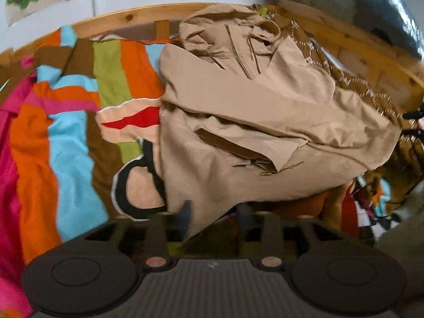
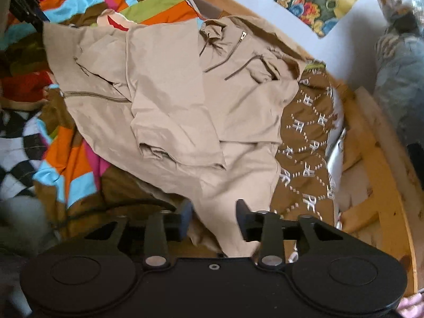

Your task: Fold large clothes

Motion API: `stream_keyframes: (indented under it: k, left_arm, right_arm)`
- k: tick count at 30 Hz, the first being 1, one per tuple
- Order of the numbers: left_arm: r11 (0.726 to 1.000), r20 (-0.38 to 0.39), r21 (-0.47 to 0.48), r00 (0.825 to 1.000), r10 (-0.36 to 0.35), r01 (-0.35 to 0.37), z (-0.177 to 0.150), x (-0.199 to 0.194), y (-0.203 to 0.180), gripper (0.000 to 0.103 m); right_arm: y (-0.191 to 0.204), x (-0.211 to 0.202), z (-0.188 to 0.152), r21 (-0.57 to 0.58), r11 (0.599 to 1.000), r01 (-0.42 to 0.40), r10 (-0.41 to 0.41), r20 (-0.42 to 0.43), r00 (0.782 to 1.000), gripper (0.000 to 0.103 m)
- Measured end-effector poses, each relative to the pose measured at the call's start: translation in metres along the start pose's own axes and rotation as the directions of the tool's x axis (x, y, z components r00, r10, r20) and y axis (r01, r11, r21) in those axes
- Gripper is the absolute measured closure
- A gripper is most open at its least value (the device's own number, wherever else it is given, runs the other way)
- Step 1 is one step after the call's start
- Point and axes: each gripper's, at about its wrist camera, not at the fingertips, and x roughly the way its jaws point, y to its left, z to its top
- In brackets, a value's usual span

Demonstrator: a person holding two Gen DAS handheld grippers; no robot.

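A large tan hooded jacket [image 1: 238,106] [image 2: 172,79] lies spread over a bed, its hood and brown drawstrings [image 2: 233,47] toward the headboard. In the left wrist view, my left gripper [image 1: 214,212] has one corner of the jacket's hem between its fingers and is shut on it. My right gripper [image 2: 213,212] is shut on the opposite hem corner, with cloth hanging down between its fingers. In the right wrist view, the left gripper [image 2: 26,8] shows at the top left, at the jacket's far corner. The right gripper [image 1: 413,122] peeks in at the right edge of the left wrist view.
The striped multicolour bedspread [image 1: 66,132] covers the bed. A peach garment with red and black trim [image 1: 127,124] lies beside the jacket, and a brown patterned cloth [image 2: 304,132] lies under it. A black-and-white argyle piece [image 2: 16,153] lies at the left. The wooden bed frame [image 2: 384,185] rims the mattress.
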Motion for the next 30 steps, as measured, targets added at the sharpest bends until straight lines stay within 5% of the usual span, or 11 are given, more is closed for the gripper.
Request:
stream_keyframes:
  k: [6, 12, 17, 20, 23, 27, 30]
  left_arm:
    - [0.990, 0.045, -0.139, 0.998, 0.044, -0.037, 0.059, -0.011, 0.036, 0.020]
    - [0.986, 0.170, -0.137, 0.978, 0.121, -0.098, 0.181, 0.029, 0.045, 0.012]
    - [0.997, 0.328, -0.075, 0.945, 0.015, 0.010, 0.252, 0.105, 0.032, 0.012]
    - [0.992, 0.375, -0.045, 0.923, -0.090, 0.115, 0.268, 0.161, 0.018, 0.014]
    - [0.979, 0.378, -0.048, 0.910, -0.167, 0.200, 0.269, 0.204, 0.011, 0.015]
    - [0.970, 0.379, -0.008, 0.898, -0.222, 0.243, 0.270, 0.246, 0.008, 0.017]
    - [0.958, 0.389, 0.026, 0.881, -0.271, 0.284, 0.277, 0.267, 0.007, 0.029]
  right_arm:
    - [-0.071, -0.006, 0.034, 0.143, 0.990, -0.013, -0.001, 0.092, 0.996, 0.022]
    - [-0.123, 0.064, 0.122, 0.159, 0.986, 0.046, -0.077, 0.192, 0.978, 0.012]
    - [-0.159, 0.145, 0.215, 0.132, 0.988, 0.078, -0.111, 0.260, 0.959, 0.012]
    - [-0.174, 0.191, 0.269, 0.075, 0.993, 0.096, -0.115, 0.308, 0.945, 0.012]
    - [-0.178, 0.238, 0.311, -0.056, 0.994, 0.096, -0.071, 0.346, 0.935, 0.023]
    - [-0.172, 0.304, 0.345, -0.214, 0.976, 0.048, 0.006, 0.245, 0.970, 0.058]
    - [-0.174, 0.340, 0.353, -0.249, 0.968, 0.033, 0.008, 0.164, 0.986, 0.058]
